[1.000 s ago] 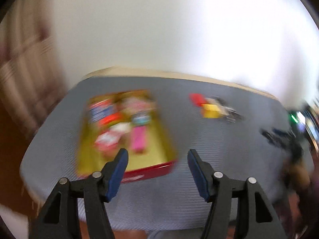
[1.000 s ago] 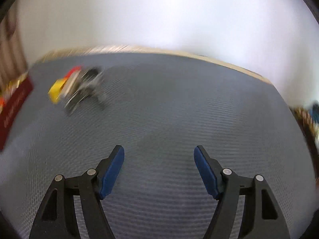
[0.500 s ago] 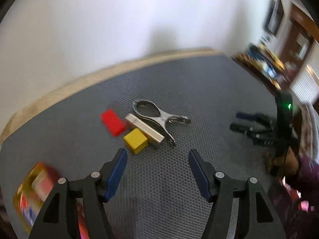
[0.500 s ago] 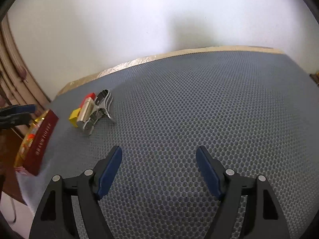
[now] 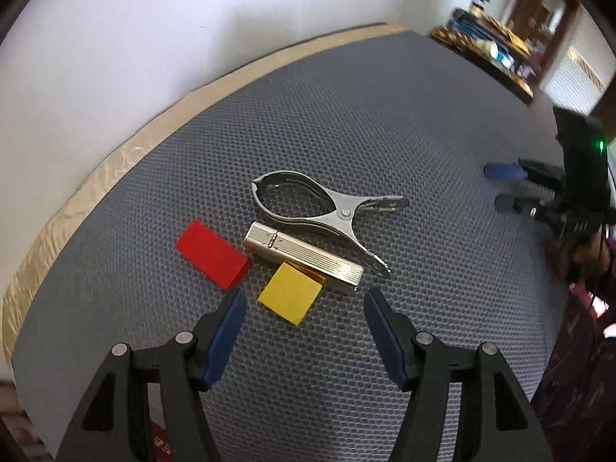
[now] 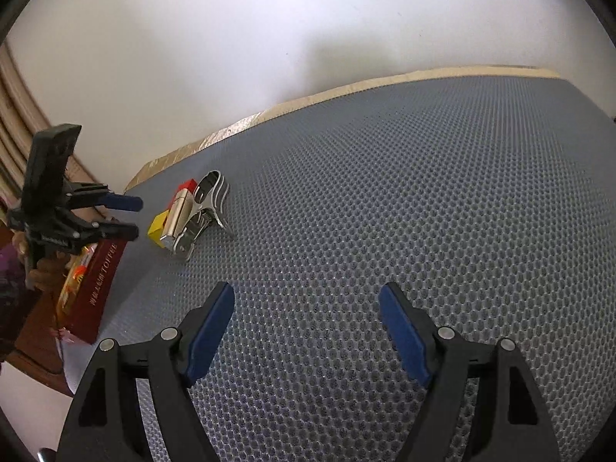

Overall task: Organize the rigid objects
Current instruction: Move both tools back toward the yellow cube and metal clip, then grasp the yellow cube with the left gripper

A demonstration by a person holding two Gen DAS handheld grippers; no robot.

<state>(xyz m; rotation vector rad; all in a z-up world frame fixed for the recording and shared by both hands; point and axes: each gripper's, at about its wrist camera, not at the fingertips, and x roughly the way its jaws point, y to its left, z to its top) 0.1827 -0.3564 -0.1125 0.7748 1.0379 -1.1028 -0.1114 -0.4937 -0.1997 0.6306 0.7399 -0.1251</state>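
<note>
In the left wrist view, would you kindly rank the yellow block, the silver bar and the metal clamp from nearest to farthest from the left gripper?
1. Yellow block: on the mat just ahead of the open left gripper.
2. Silver bar: right behind the block.
3. Metal clamp: behind the bar.

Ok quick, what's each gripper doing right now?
Left gripper: open, holding nothing, fingers either side of the yellow block.
Right gripper: open, holding nothing.

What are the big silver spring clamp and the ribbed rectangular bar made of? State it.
Silver spring clamp: apparently bare steel, shiny, with reflections and a central rivet. Ribbed rectangular bar: probably metal, pale-gold satin sheen with fine lengthwise grooves; plated plastic can't be excluded.
</note>
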